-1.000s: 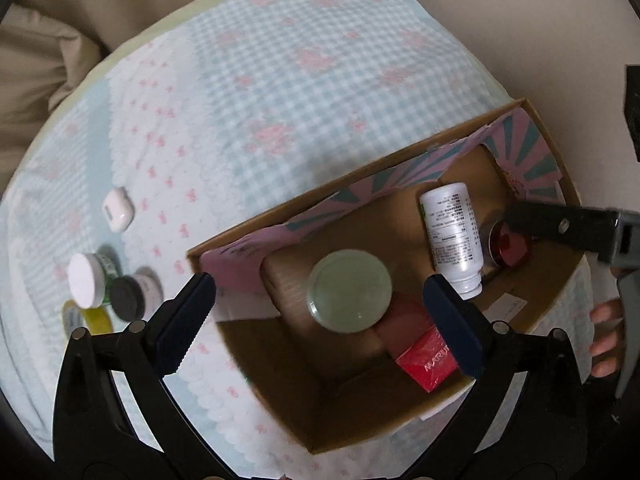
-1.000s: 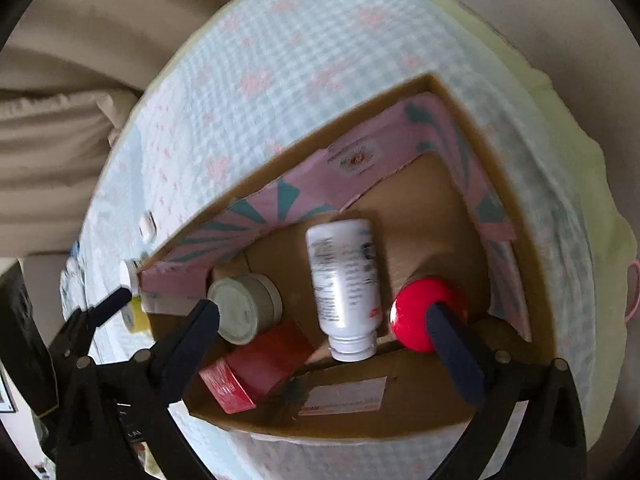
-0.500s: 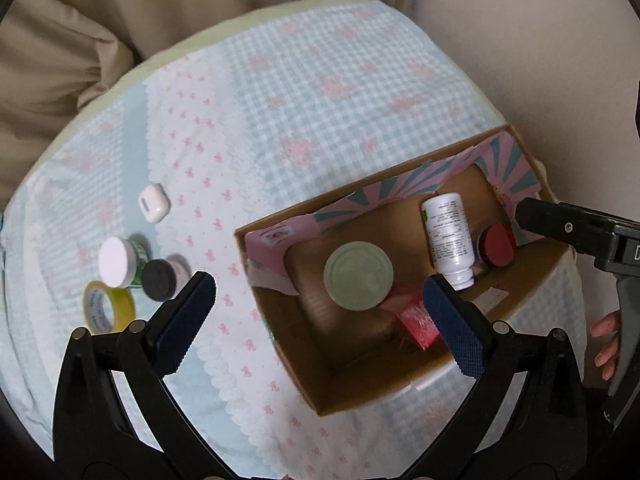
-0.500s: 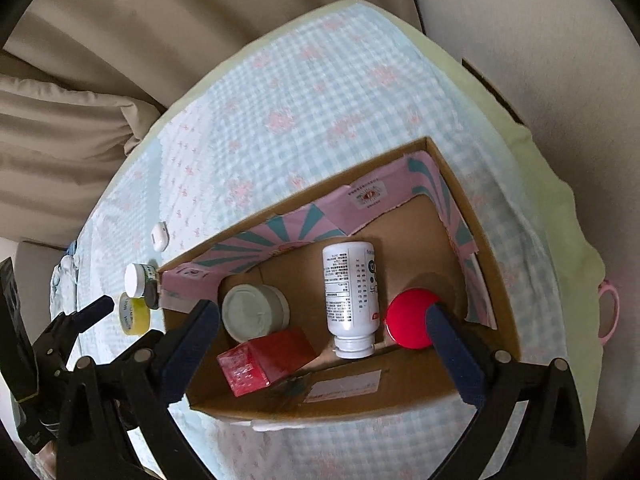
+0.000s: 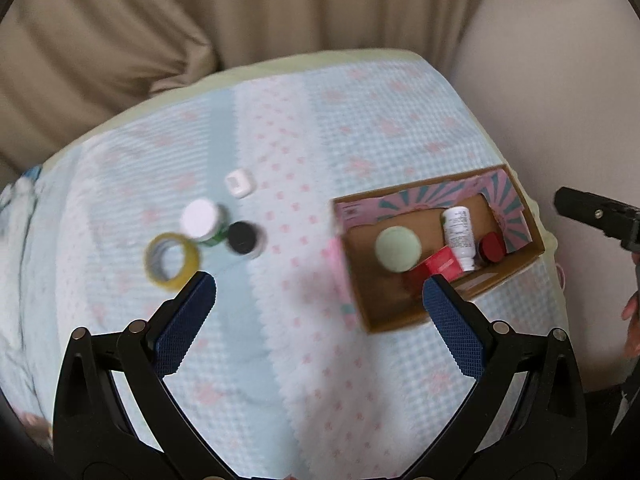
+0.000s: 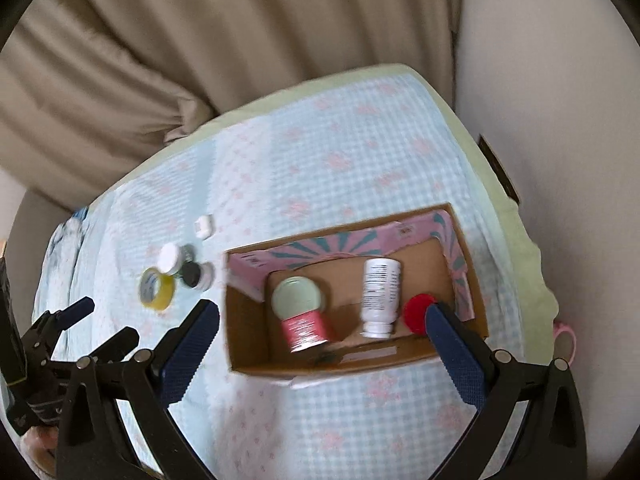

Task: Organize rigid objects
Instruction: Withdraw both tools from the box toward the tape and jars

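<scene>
A cardboard box [image 5: 520, 258] [image 6: 248, 344] on the checked cloth holds a pale green lidded jar [image 5: 398, 249] [image 6: 295, 296], a red packet [image 5: 439, 266] [image 6: 306, 330], a white bottle [image 5: 460, 232] [image 6: 379, 292] and a red-capped item [image 5: 493, 247] [image 6: 416, 313]. Left of the box lie a yellow tape roll [image 5: 172, 260] [image 6: 157, 288], a white-capped jar [image 5: 200, 220] [image 6: 170, 258], a black-capped jar [image 5: 242, 237] [image 6: 191, 274] and a small white case [image 5: 239, 183] [image 6: 203, 227]. My left gripper [image 5: 318, 300] is open and empty, high above the cloth. My right gripper [image 6: 322, 328] is open and empty above the box.
Beige curtains [image 5: 160, 20] hang behind the table. A pale wall [image 6: 560, 80] is on the right. The light green table edge [image 6: 516, 240] runs close to the box's right side. The other gripper shows at the left of the right wrist view [image 6: 60, 328].
Both grippers have risen and pulled back from the box. The left one has also swung left, so the loose items on the cloth now sit ahead of it.
</scene>
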Tool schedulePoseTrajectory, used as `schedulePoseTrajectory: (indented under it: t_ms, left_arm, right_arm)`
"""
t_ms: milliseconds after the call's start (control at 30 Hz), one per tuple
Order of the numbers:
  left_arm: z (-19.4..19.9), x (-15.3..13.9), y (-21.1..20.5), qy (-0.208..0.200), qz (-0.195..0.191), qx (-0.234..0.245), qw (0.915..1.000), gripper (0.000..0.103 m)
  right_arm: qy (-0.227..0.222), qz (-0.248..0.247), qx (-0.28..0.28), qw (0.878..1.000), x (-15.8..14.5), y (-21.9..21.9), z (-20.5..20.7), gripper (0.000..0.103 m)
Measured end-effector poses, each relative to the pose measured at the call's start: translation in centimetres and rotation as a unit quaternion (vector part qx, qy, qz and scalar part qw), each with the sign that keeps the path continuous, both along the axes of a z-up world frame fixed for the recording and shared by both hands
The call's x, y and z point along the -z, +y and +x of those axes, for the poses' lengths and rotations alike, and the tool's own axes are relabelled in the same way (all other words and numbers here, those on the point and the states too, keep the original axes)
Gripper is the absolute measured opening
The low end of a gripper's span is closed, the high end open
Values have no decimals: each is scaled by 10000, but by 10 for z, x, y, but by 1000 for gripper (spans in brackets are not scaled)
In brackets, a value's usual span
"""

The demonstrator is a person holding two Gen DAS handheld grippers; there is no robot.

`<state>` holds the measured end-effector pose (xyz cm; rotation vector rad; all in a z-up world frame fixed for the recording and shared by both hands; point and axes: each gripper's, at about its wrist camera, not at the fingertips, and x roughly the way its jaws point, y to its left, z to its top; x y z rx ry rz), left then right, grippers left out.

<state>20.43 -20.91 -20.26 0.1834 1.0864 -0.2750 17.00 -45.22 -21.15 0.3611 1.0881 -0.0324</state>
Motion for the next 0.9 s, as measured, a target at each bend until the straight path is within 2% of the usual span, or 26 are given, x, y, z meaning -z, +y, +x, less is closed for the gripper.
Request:
schedulePoseTrajectory:
  t_ms: [200, 400, 667, 900]
  left_arm:
    - [-31, -25, 73, -242, 24, -333, 9991, 103]
    - [-46, -34, 152, -279, -144, -537, 9981, 103]
    - [-40, -31, 241, -267, -254, -544, 9978, 103]
    - [-6, -6, 289, -46, -278, -257, 9993, 103]
  right_arm:
    - [-276, -404, -524, 9974, -45, 65, -12, 103]
    - [-426, -741, -991, 9914, -64, 141, -12, 103]
    - [-458, -772, -1198, 9887, -63, 221, 1, 103]
    - [-492, -806, -1606, 9825, -47, 289, 34, 103]
